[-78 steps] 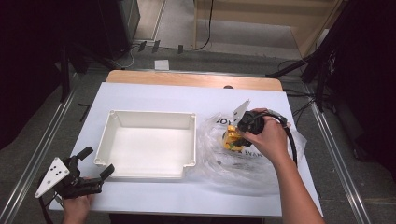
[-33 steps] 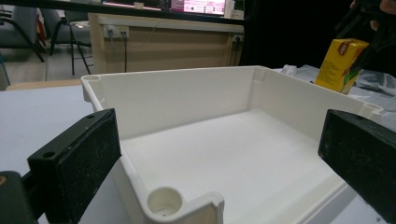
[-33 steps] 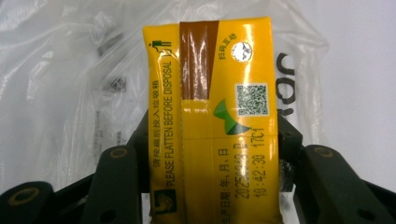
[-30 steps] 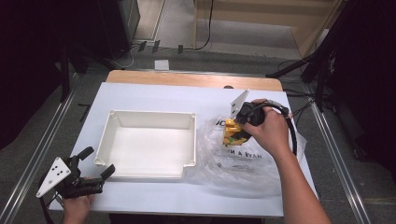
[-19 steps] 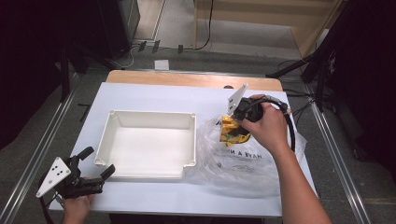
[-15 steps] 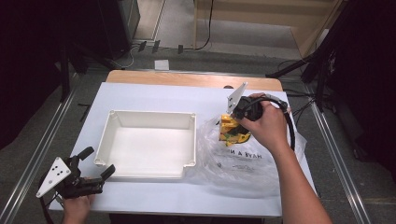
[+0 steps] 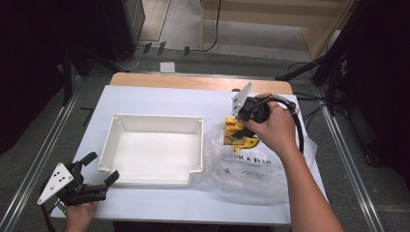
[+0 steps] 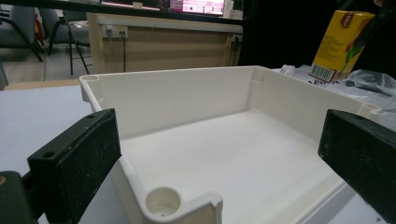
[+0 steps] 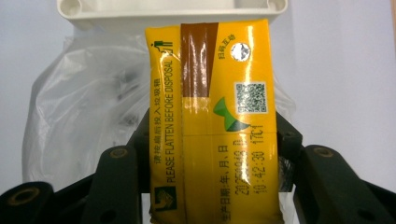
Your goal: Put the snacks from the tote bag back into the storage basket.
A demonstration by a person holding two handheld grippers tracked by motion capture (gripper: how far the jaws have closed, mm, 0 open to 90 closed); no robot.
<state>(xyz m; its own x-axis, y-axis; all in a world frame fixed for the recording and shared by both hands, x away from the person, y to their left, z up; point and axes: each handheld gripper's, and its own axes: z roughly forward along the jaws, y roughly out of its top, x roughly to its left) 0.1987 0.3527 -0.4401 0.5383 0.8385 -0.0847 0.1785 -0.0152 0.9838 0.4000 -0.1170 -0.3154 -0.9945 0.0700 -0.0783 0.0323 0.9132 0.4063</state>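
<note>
A yellow drink carton (image 9: 212, 121) with a brown stripe is clamped between the jaws of my right gripper (image 9: 210, 154), which is shut on it. In the high view the carton (image 7: 237, 135) hangs above a clear plastic bag (image 7: 251, 166), just right of the white tray (image 7: 153, 126). The carton (image 8: 341, 44) also shows past the tray's far wall (image 8: 187, 93) in the left gripper view. My left gripper (image 7: 99, 169) stands open near the table's front left corner, pointing at the tray, nothing between its pads (image 8: 77, 158).
The bag bears black print and lies crumpled against the tray's right wall. The white table (image 7: 159, 99) has a wooden strip (image 7: 193, 82) at its far edge. Metal rails (image 7: 43, 145) run along both sides. Cables (image 7: 212, 29) lie on the floor beyond.
My right gripper has lifted the carton up out of the bag and drawn it slightly toward the far side. The left gripper has stayed where it was.
</note>
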